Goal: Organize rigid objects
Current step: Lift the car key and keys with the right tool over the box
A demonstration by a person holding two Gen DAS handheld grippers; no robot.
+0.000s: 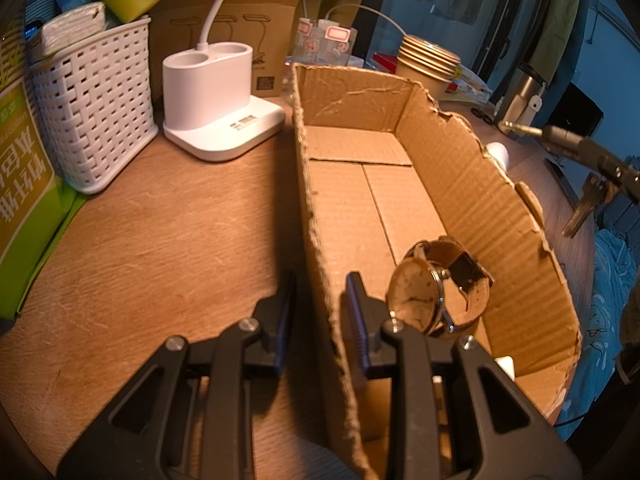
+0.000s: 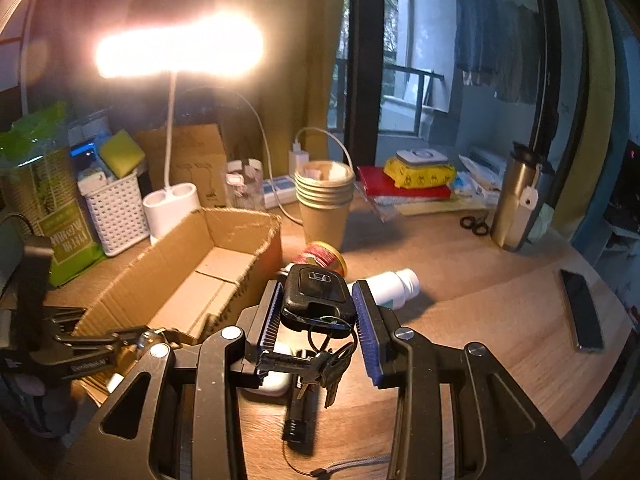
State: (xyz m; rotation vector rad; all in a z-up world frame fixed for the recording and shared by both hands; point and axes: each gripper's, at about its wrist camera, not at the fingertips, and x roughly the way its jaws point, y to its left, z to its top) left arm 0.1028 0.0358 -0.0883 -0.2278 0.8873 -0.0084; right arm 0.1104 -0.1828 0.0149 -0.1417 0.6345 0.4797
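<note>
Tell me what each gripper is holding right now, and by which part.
The right gripper clamps the black car key fob by its sides, keys dangling below. The left gripper pinches the near wall of the cardboard box.

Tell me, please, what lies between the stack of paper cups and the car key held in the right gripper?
In the right wrist view, a red-topped round tin lies between the paper cups and the car key.

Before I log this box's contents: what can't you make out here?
- Cut-down cardboard box: near floor hidden by the left gripper, left wrist view.
- Brown-strapped wristwatch: dial blurred.
- White case: mostly behind the right gripper and black car key fob, right wrist view.
</note>
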